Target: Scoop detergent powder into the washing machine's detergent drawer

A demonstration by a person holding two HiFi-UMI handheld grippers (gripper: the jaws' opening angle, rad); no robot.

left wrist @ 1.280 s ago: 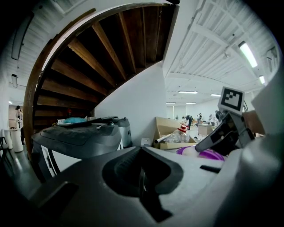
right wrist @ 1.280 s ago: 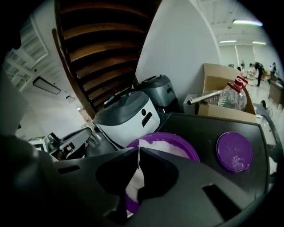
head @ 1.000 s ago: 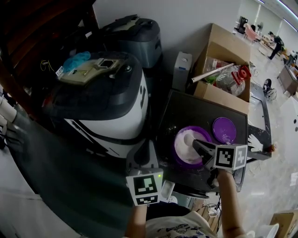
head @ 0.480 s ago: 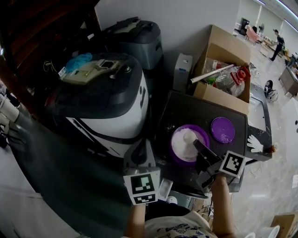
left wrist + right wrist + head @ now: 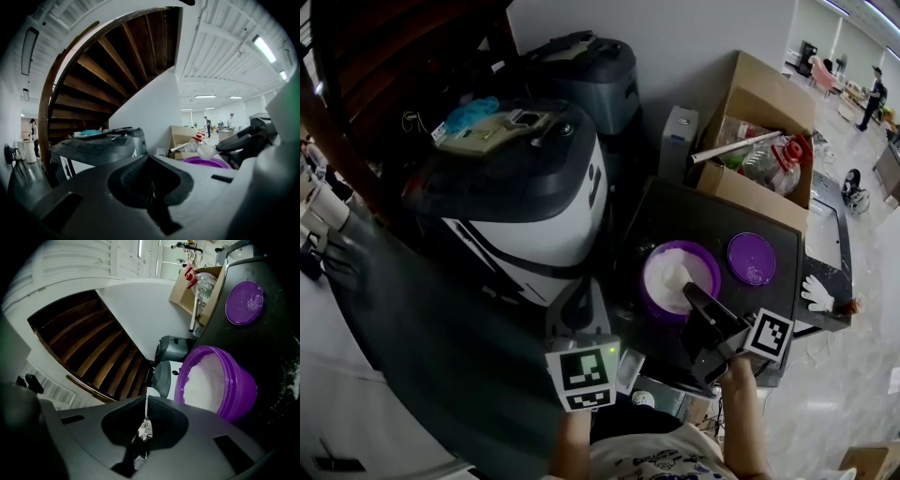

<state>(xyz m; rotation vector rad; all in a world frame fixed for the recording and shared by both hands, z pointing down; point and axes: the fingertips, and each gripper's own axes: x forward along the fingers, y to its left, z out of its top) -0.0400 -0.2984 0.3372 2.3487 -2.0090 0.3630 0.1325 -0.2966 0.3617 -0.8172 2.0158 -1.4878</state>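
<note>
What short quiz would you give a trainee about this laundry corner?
1. True or false: the purple lid sits on the purple tub.
2. What does the right claw grip? A) a white scoop B) a sponge C) nothing
3. Fill in: the tub is filled with white ____.
Key: 1 false, the lid lies beside the tub on the dark table; 2 A; 3 powder.
</note>
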